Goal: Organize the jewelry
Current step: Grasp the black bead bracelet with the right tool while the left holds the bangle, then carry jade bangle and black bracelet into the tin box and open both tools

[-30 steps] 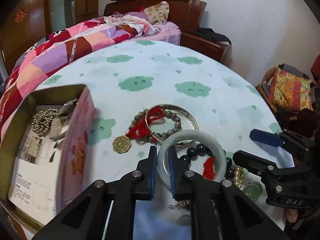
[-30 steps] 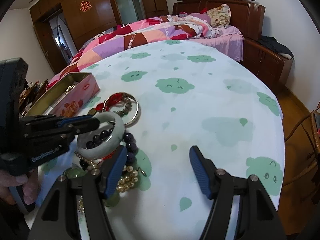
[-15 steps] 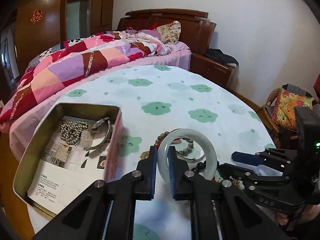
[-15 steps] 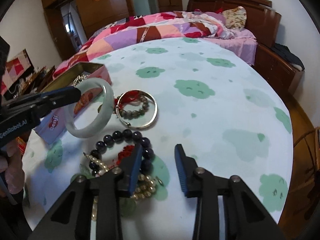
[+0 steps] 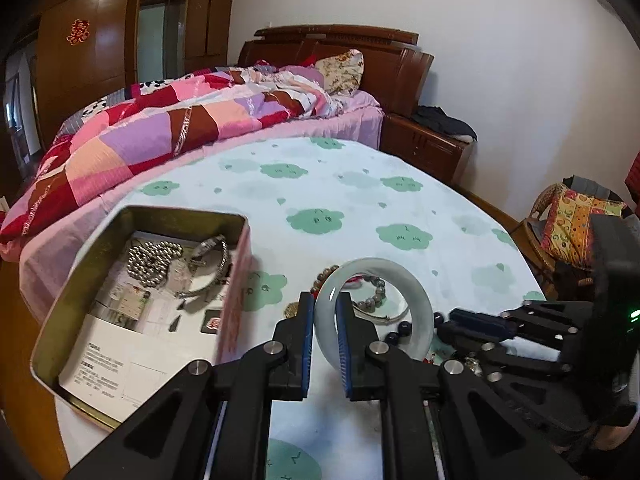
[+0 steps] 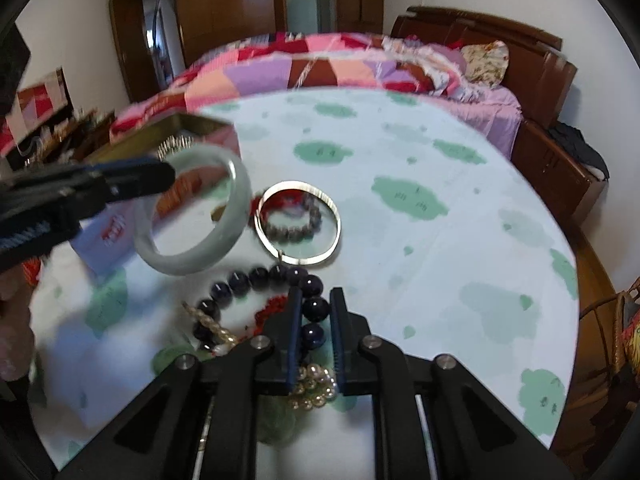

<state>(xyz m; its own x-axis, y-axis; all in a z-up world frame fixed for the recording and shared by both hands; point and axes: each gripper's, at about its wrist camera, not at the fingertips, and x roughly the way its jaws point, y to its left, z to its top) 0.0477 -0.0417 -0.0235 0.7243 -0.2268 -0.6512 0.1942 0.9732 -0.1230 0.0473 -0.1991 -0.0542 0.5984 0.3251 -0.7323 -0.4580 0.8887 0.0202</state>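
My left gripper (image 5: pixel 325 305) is shut on a pale green jade bangle (image 5: pixel 416 292) and holds it in the air, right of the open tin box (image 5: pixel 80 268); the bangle also shows in the right wrist view (image 6: pixel 236 216). The tin holds a silver bead chain (image 5: pixel 150 258) and a metal bracelet (image 5: pixel 214 258). My right gripper (image 6: pixel 315 300) is closed around the dark bead bracelet (image 6: pixel 256 278) on the table. A silver bangle (image 6: pixel 298 224) with a grey bead bracelet (image 6: pixel 294 228) inside it lies beyond.
Pearls (image 6: pixel 316 388), a red cord (image 6: pixel 272 306) and a green jade disc (image 6: pixel 276 420) lie under my right gripper. The round table (image 5: pixel 320 192) has a cloud-print cloth. A bed (image 5: pixel 180 120) stands behind it, a wicker chair (image 5: pixel 568 224) to the right.
My left gripper lifted the jade bangle off the pile and carried it up and left toward the tin. My right gripper closed from wide open onto the dark bead bracelet.
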